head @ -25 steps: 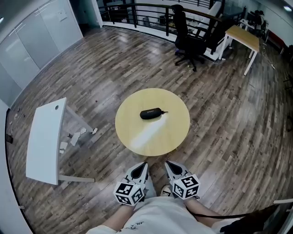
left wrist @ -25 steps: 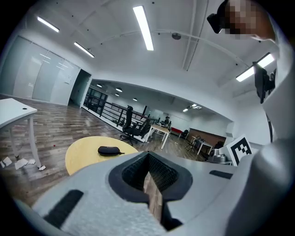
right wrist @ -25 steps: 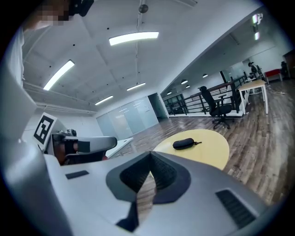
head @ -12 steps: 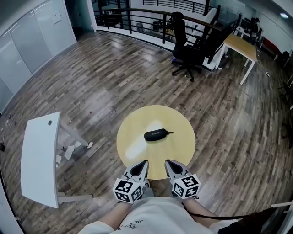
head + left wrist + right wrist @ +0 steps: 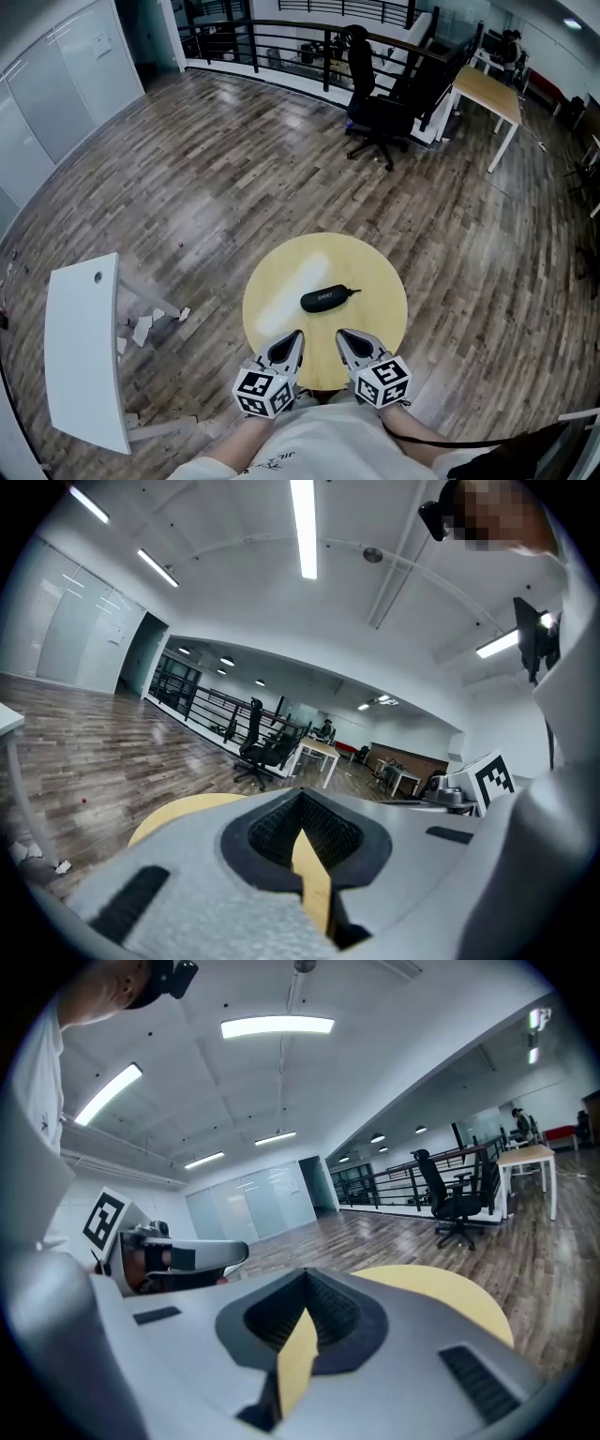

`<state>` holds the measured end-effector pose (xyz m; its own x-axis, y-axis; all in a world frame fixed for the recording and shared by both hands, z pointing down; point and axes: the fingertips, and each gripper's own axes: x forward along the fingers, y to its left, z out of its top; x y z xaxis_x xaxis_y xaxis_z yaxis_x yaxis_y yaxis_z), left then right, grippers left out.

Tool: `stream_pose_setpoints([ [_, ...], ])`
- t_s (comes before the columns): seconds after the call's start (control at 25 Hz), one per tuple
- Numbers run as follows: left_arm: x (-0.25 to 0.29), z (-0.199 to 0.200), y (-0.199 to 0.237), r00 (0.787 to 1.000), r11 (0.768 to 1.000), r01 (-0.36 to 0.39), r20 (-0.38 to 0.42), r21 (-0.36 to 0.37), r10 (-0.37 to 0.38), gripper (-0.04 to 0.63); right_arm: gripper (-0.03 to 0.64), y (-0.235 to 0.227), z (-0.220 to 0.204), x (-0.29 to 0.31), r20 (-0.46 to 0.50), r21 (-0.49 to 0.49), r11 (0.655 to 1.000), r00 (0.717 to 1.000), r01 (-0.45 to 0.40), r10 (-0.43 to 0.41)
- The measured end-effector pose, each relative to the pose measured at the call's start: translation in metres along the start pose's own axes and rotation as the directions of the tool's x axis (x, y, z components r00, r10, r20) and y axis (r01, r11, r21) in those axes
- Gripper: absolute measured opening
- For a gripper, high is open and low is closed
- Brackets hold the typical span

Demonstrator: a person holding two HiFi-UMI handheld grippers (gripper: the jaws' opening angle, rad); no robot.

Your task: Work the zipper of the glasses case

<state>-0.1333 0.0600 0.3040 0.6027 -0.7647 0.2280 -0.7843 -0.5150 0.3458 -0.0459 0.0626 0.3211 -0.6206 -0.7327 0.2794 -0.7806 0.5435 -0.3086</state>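
At the near edge of a round yellow wooden desk (image 5: 281,281), the left gripper (image 5: 291,342) and the right gripper (image 5: 345,339) hover side by side. Each has its jaws drawn narrow to a thin slit with nothing between them. Both are well short of the black oval zippered glasses case (image 5: 323,300), which lies near the desk's middle with its zipper pull (image 5: 355,292) pointing right. The step in hand looks like the approach. To do it well, one gripper would likely need to open and pin the case body, while the other opens just enough to pinch the small pull and draw it along the seam rather than lift it. Compared with half a second earlier, desk and case sit lower in the head view and nearer the grippers, suggesting the person has stepped closer; the case lies on the desk as before.
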Motion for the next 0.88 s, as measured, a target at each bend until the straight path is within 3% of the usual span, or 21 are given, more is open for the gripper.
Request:
stream_pose_setpoints([
  [0.52, 0.047, 0.019, -0.004, 0.999, 0.999, -0.033, 0.035, 0.013, 0.033, 0.002, 0.0, -0.049, 0.013, 0.013, -0.027, 0.021, 0.999, 0.999, -0.032, 0.033],
  [0.88, 0.056, 0.005, -0.015, 0.999, 0.999, -0.042, 0.009, 0.014, 0.042, 0.002, 0.0, -0.068, 0.002, 0.005, -0.048, 0.018, 0.999, 0.998, -0.034, 0.035],
])
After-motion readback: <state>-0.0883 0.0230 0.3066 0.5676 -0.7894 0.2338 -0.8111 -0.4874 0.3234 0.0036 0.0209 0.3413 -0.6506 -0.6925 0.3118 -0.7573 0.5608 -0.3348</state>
